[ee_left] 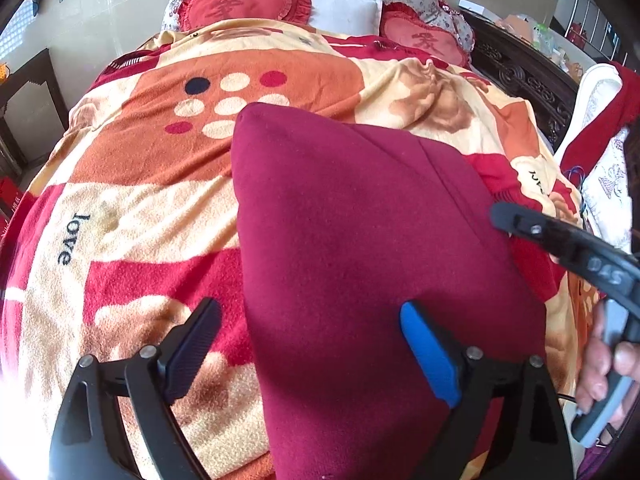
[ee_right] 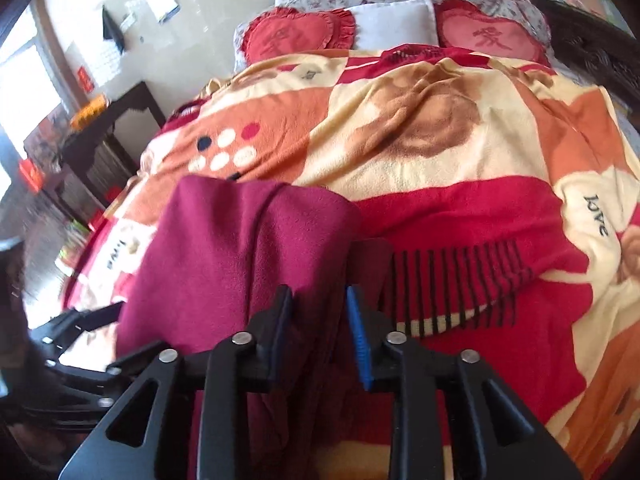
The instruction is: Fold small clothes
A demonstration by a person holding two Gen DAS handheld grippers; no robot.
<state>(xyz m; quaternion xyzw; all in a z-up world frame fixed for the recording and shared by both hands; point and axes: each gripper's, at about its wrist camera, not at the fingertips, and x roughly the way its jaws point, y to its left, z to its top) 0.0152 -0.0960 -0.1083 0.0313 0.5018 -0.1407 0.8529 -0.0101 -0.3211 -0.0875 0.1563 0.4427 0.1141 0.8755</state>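
Note:
A maroon garment (ee_left: pixel 352 220) lies on the patterned blanket (ee_left: pixel 140 200), one corner pointing toward the pillows. My left gripper (ee_left: pixel 310 320) stands open wide over its near left edge: the black finger is over the blanket and the blue pad (ee_left: pixel 428 352) over the cloth. From the right, my right gripper (ee_left: pixel 500 216) reaches to the garment's right edge. In the right wrist view the right gripper (ee_right: pixel 318 308) is nearly closed, with a bunched fold of the garment (ee_right: pixel 240 240) between its pads. The left gripper's finger (ee_right: pixel 92 316) shows at the far left.
The bed carries red heart-shaped cushions (ee_left: pixel 240 4) and a white pillow (ee_left: pixel 344 12) at its head. A red cloth with black stripes (ee_right: pixel 460 280) lies right of the garment. A dark nightstand (ee_right: pixel 108 136) stands left of the bed. A person's hand (ee_left: pixel 604 364) holds the right gripper's handle.

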